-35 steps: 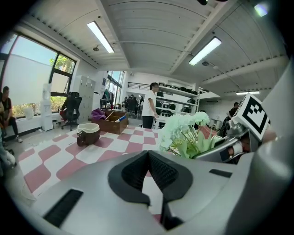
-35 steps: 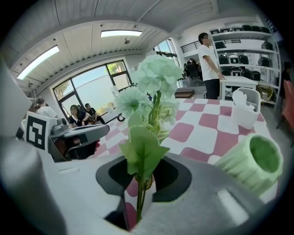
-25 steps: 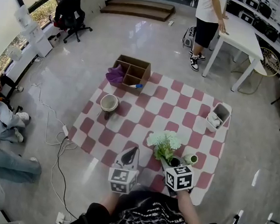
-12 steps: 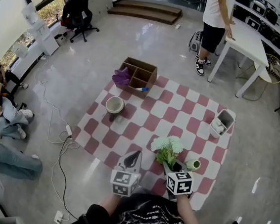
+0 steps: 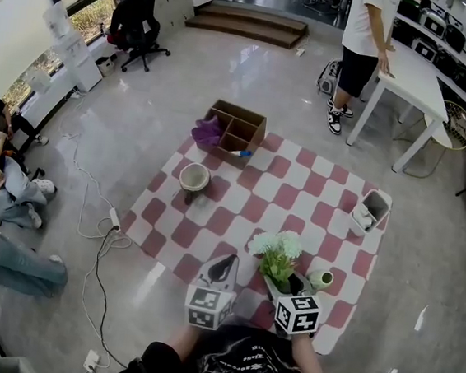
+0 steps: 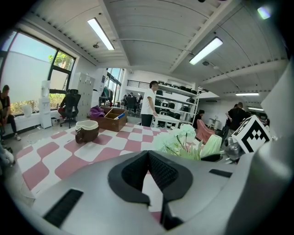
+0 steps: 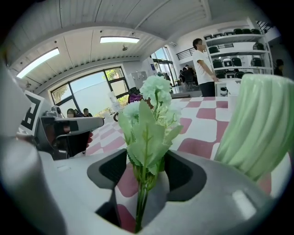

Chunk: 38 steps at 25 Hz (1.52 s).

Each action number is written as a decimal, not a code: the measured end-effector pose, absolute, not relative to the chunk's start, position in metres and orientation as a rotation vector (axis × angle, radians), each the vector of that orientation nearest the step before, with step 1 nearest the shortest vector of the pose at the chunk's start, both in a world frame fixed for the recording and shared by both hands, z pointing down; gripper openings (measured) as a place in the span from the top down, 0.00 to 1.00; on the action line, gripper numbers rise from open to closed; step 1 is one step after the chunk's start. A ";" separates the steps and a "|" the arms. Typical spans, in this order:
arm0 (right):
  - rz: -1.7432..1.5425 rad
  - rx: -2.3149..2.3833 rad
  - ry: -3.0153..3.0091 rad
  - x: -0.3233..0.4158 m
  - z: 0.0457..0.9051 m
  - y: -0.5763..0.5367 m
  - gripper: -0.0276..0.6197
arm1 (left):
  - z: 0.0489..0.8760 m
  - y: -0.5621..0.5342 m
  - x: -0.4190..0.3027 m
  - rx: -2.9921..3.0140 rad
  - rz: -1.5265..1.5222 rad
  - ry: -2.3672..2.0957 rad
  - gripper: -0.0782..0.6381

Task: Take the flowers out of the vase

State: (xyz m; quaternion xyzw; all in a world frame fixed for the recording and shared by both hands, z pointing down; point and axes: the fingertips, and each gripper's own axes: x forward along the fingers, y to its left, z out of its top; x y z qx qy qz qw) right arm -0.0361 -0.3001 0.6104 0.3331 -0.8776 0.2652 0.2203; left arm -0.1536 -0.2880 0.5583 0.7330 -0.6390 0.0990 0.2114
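Pale green-white flowers [image 5: 274,248] rise over the pink checked mat [image 5: 240,199], outside the ribbed green vase [image 5: 320,279], which stands just right of them. My right gripper [image 5: 285,280] has the stems between its jaws. In the right gripper view the flowers [image 7: 149,119] stand between the right gripper's [image 7: 147,170] pads with a gap on each side. Its jaws have just been opening. The vase [image 7: 262,128] is close on the right. My left gripper [image 5: 223,265] hangs left of the flowers, and in the left gripper view [image 6: 148,158] its tips meet on nothing.
At the mat's far edge is a cardboard divider box [image 5: 238,124] with a purple cloth [image 5: 210,131]. A brown and white pot [image 5: 193,176] sits at the mat's left, a white bin [image 5: 369,211] at its right. A person [image 5: 368,47] stands by a white table [image 5: 415,72]. Cables [image 5: 91,200] run left.
The head view has shifted a little. Flowers, vase and both grippers keep nearly the same places relative to each other.
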 end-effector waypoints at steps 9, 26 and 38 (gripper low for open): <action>0.716 0.956 -2.494 -0.032 0.592 -0.291 0.47 | 0.565 -0.281 -0.149 2.061 0.290 -1.749 0.88; 0.554 1.077 -2.760 -0.005 0.490 -0.285 0.41 | 0.543 -0.269 -0.142 2.106 0.245 -1.750 0.88; 0.414 1.320 -2.755 0.058 0.449 -0.288 0.41 | 0.529 -0.260 -0.148 2.122 0.204 -1.780 0.88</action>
